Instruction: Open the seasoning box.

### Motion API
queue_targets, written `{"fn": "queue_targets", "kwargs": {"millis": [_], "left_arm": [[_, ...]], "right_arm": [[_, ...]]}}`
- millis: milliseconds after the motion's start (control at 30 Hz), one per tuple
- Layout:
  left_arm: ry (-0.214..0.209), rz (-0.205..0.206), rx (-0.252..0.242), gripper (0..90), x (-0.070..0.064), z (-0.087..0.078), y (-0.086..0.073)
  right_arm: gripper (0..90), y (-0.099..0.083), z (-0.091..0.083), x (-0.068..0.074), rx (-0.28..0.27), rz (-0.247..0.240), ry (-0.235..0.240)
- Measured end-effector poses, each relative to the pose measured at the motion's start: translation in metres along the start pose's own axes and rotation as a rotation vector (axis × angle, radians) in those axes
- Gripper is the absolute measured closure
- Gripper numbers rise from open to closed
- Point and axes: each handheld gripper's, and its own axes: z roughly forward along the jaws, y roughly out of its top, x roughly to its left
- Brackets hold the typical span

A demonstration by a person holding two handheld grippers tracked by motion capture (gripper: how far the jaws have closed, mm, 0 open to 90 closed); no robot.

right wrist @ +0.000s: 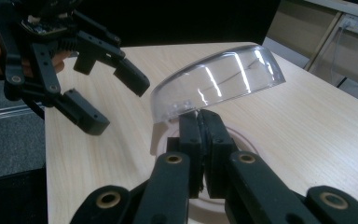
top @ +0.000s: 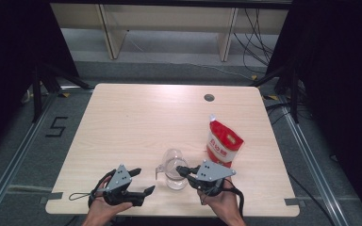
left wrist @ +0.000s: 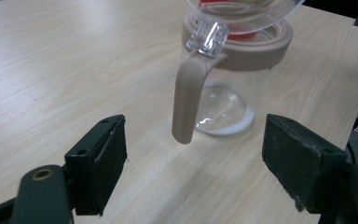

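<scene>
Pitcher (left wrist: 223,93) clear w/ tan handle (left wrist: 189,100) (lid (right wrist: 214,84) tilted up).

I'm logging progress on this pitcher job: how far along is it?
Done: the clear lid is tipped open, pinched by the right gripper. In hand: the open left gripper faces the pitcher's handle, not gripping it. Left: the red pouch stands untouched beside the pitcher, which looks nearly empty.

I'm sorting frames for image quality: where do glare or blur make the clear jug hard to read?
High view: the clear plastic jug is small and faint against the pale wooden table. Left gripper view: the beige handle is sharp, while the open black jaws are soft. Right gripper view: white streaks of glare cross the raised clear lid, and the right gripper shut on it is blurred.
</scene>
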Motion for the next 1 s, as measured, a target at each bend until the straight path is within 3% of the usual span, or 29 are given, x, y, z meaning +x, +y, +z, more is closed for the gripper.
{"fn": "queue_targets", "kwargs": {"millis": [33, 67, 100, 167, 300, 367, 433, 500, 633, 867, 1000], "left_arm": [[0.001, -0.023, -0.001, 21.5, -0.001, 0.000, -0.001], [0.004, -0.011, 0.003, 21.5, 0.000, -0.002, -0.002], [0.007, -0.027, -0.006, 21.5, 0.000, -0.003, -0.002], [0.011, -0.009, -0.012, 21.4, 0.002, -0.006, -0.002], [0.034, -0.032, 0.002, 19.6, 0.003, -0.010, -0.006], [0.041, -0.015, 0.003, 19.3, 0.004, -0.010, -0.007], [0.046, -0.034, 0.007, 17.8, 0.002, -0.011, -0.008], [0.050, -0.026, 0.008, 17.5, 0.002, -0.011, -0.008], [0.048, -0.035, 0.010, 16.0, 0.002, -0.012, -0.010], [0.034, -0.004, 0.026, 16.0, 0.000, -0.011, -0.011], [0.030, -0.011, 0.025, 16.0, 0.000, -0.012, -0.012]], "right_arm": [[88.9, 0.001, 0.000, 0.000, 0.004, -0.001, -0.002], [88.9, 0.001, 0.000, 0.001, 0.006, 0.006, -0.005], [88.9, 0.002, 0.001, 0.001, 0.000, -0.004, 0.000], [88.9, 0.003, 0.002, 0.001, -0.008, -0.010, 0.005], [88.9, 0.005, 0.004, 0.002, -0.014, -0.013, 0.010], [88.9, 0.006, 0.006, 0.004, -0.014, -0.017, 0.013], [88.9, 0.008, 0.009, 0.006, -0.024, -0.023, 0.018], [88.9, 0.010, 0.010, 0.007, -0.014, -0.019, 0.031], [88.5, 0.014, 0.015, 0.010, -0.029, -0.033, 0.044], [88.4, 0.018, 0.022, 0.016, -0.013, -0.031, 0.057], [87.8, 0.018, 0.024, 0.016, -0.015, -0.045, 0.066]]}}
